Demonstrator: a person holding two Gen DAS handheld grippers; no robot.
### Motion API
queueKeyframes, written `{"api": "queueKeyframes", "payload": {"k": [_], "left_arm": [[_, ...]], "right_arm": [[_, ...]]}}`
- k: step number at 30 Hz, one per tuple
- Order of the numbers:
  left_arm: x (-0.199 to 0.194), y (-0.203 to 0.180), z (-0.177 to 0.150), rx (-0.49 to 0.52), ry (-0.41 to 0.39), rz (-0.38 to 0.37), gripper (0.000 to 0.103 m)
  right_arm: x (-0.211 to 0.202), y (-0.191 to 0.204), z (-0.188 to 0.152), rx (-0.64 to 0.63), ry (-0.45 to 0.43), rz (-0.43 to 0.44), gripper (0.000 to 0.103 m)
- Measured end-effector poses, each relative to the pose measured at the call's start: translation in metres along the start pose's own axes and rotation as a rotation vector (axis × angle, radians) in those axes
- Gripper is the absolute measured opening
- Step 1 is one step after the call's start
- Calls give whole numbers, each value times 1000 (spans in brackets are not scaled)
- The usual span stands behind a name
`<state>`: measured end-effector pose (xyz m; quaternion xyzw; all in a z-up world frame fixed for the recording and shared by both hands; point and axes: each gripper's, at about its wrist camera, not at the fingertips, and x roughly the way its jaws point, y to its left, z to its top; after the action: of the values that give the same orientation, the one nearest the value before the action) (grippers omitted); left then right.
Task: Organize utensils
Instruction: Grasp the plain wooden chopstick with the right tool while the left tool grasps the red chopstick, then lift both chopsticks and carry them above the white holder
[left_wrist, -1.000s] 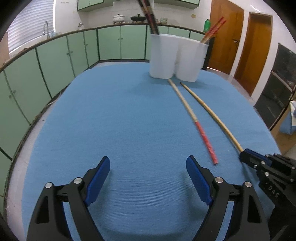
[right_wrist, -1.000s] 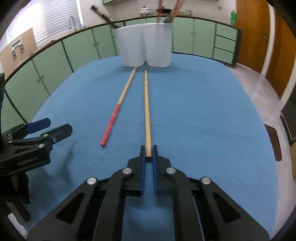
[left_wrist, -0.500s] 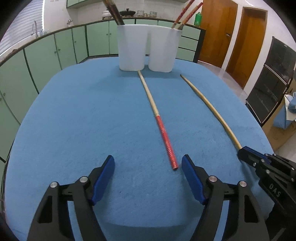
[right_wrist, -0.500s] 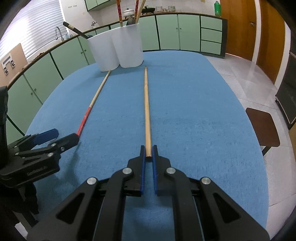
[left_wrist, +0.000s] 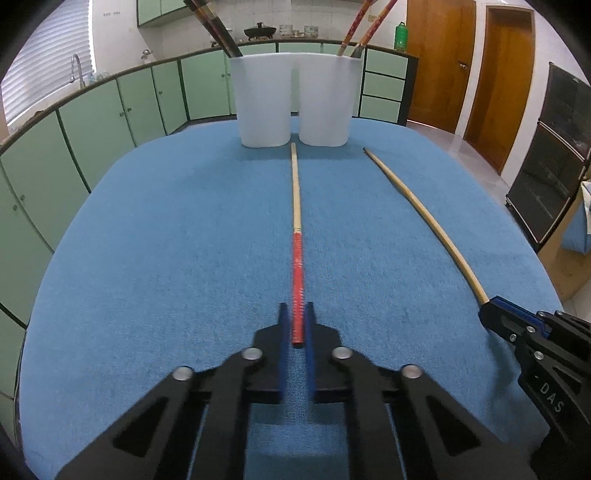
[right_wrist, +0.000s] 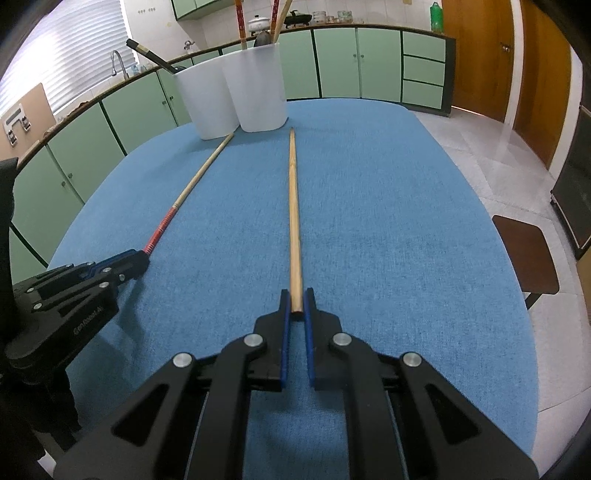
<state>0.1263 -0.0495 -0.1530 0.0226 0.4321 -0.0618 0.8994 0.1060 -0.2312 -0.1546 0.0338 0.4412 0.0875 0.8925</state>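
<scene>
Home kitchen: green cabinets (left_wrist: 110, 110), sink tap (left_wrist: 75, 66) (pots on counter).

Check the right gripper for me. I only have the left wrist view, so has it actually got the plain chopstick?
Observer: Yes. In the right wrist view, the right gripper has its jaws shut on the near end of the plain chopstick.
Operator: How does my left grip look from that side?
Observer: The red end of the red-ended chopstick runs straight into the left gripper, and the rest of it lies along the cloth.
Operator: Anything off the table's right side?
Observer: A brown stool stands on the floor right beside the table.
</scene>
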Motion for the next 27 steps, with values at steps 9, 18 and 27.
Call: {"api": "queueKeyframes", "payload": {"k": [9,18,27], "left_arm": [[-1,1,0,-5,-3,-6,6],[-35,10,4,30,-50,-3,6],[-94,20,32,40,-192,-25,6]], "right_arm": [[-1,2,-1,-12,-6,-13,6],[-22,0,3,-8,-49,5,6],[-71,6,31,-58,-171,15,6]]}}
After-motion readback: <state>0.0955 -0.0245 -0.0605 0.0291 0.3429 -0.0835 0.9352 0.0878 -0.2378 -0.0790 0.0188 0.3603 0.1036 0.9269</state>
